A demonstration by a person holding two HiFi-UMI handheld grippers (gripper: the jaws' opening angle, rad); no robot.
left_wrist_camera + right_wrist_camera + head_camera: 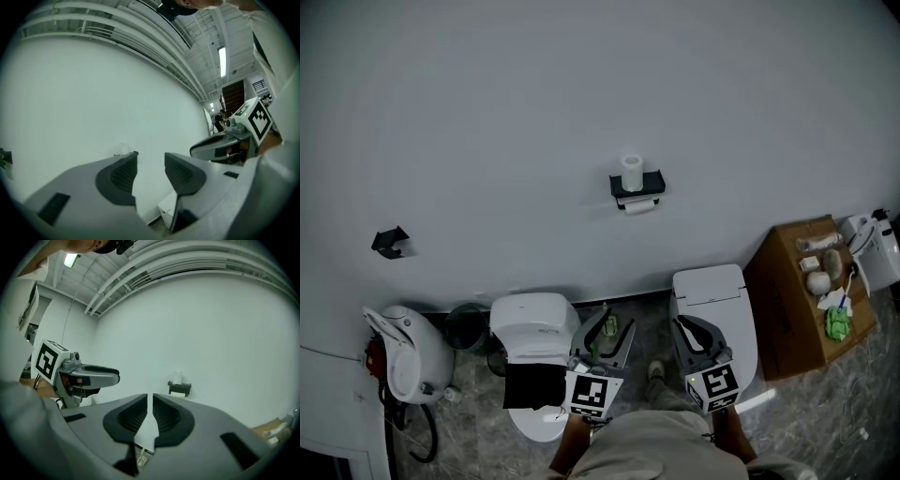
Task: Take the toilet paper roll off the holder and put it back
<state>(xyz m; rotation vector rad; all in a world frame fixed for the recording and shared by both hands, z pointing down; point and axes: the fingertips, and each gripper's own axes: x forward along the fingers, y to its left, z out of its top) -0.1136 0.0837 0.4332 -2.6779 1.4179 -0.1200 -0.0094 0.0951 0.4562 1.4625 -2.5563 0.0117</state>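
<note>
The left gripper point(151, 157) has its jaws a narrow way apart, with only bare wall point(93, 103) showing through the gap and nothing between the pads. The right gripper point(150, 399) has its jaws drawn almost together, leaving a thin slit with nothing in it. In the head view the left gripper point(617, 323) and the right gripper point(692, 330) sit side by side, near each other, both pointing at the wall, each with its marker cube point(589, 394) at the rear. Each also shows in the other's view: the right one off to the right of the left jaws point(220, 143), the left one off to the left of the right jaws point(91, 375).

Ahead of the right gripper and slightly to its right, well apart from it, the black holder point(180, 387) is fixed to the wall. The toilet paper roll point(639, 206) hangs under it, and an upright roll point(631, 172) stands on top.

Below the left gripper stands a white toilet point(534, 323); below the right one, a second toilet point(717, 286). Further right of the right gripper is a cardboard box point(792, 319) with small items on top. Far to the left of the left gripper, a small black hook point(389, 242) sits on the wall.
</note>
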